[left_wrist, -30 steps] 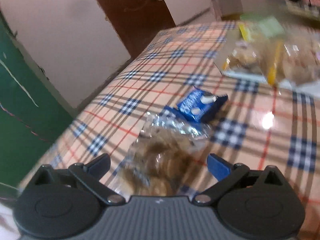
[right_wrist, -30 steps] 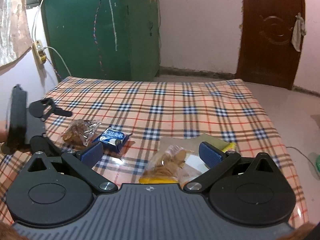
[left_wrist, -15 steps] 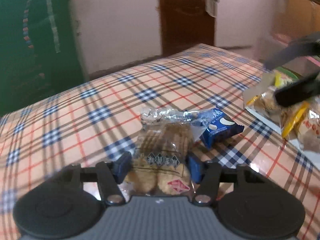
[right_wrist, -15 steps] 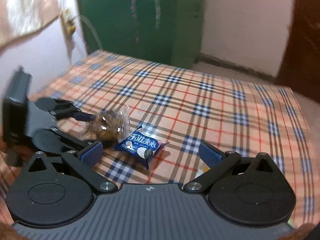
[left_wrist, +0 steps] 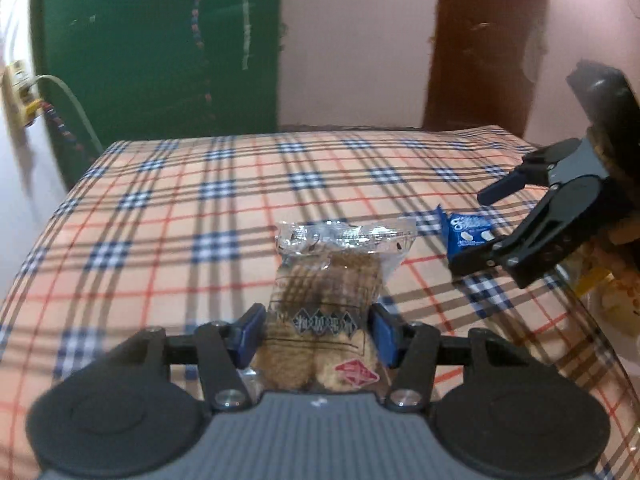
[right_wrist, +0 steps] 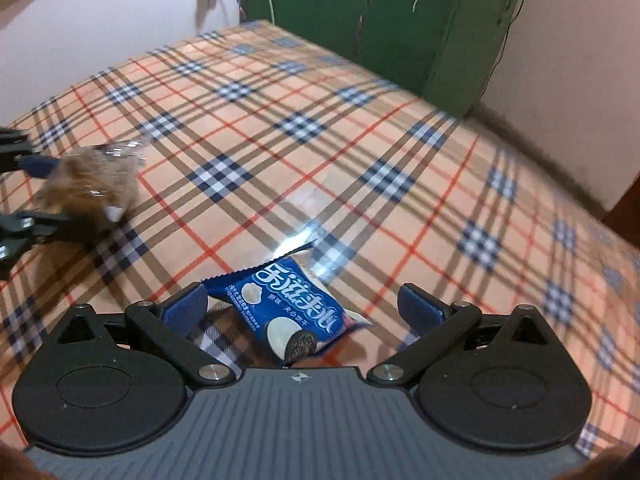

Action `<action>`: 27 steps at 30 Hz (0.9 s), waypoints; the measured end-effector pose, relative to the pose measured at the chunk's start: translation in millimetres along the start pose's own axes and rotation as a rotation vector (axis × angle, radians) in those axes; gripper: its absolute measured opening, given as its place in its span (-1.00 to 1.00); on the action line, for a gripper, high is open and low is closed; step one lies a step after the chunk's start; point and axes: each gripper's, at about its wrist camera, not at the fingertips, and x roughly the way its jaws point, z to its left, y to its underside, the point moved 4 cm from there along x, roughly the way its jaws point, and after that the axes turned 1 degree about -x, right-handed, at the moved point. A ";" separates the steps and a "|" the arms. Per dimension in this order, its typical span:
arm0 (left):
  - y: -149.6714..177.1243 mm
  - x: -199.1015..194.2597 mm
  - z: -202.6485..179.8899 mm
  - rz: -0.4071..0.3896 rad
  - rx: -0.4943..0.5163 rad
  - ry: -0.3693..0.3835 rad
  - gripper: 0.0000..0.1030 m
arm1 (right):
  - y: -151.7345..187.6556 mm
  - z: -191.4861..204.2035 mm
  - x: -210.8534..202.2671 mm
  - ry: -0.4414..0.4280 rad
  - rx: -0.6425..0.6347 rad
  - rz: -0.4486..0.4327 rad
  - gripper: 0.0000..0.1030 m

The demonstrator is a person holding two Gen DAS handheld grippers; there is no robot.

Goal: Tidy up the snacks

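Now: left tool point(left_wrist: 316, 334) grips clear biscuit bag point(left_wrist: 328, 300) | right tool point(right_wrist: 304, 304) straddles blue packet point(right_wrist: 288, 304)

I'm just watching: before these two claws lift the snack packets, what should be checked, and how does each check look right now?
1. Left claw closed on the clear cookie bag: ok, pads press both sides after just closing.
2. Right claw around the blue packet: ok.
3. Right claw gripping it: not ok, jaws wide open.
4. The claws clear of each other: ok.
5. Blue packet flat on the checked tablecloth: ok.
6. Drop-off spot free: cannot tell.
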 end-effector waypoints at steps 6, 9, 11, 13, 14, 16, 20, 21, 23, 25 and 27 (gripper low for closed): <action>10.7 -8.3 -7.1 -0.007 -0.036 -0.032 0.07 | 2.7 2.7 10.0 -0.078 0.110 0.005 0.68; 15.3 -15.7 -13.9 -0.015 -0.053 -0.044 0.07 | 8.3 13.2 -4.3 -0.054 0.153 -0.003 0.04; 17.5 -20.3 -20.9 -0.019 -0.068 -0.050 0.07 | 15.0 20.6 -12.3 -0.031 0.165 0.003 0.03; 20.5 -24.9 -26.1 -0.024 -0.072 -0.066 0.07 | 23.0 29.8 -20.7 -0.007 0.181 -0.004 0.02; 21.4 -28.0 -29.2 -0.026 -0.071 -0.076 0.07 | 26.7 33.1 -26.2 0.000 0.196 -0.009 0.01; 22.6 -34.7 -34.3 -0.033 -0.068 -0.093 0.07 | 32.8 39.7 -47.8 0.010 0.240 -0.032 0.01; 23.5 -52.9 -44.3 -0.047 -0.073 -0.130 0.07 | 43.8 55.0 -88.5 0.043 0.296 -0.087 0.02; 24.0 -57.0 -45.3 -0.048 -0.085 -0.136 0.07 | 45.0 60.8 -96.0 0.057 0.304 -0.099 0.02; 25.5 -67.5 -50.7 -0.060 -0.096 -0.161 0.07 | 49.8 72.3 -110.1 0.073 0.294 -0.110 0.02; 26.8 -76.4 -54.8 -0.066 -0.104 -0.179 0.07 | 56.8 86.1 -127.3 0.095 0.298 -0.125 0.02; 28.5 -88.0 -59.8 -0.078 -0.112 -0.194 0.07 | 64.9 94.4 -143.4 0.115 0.316 -0.146 0.02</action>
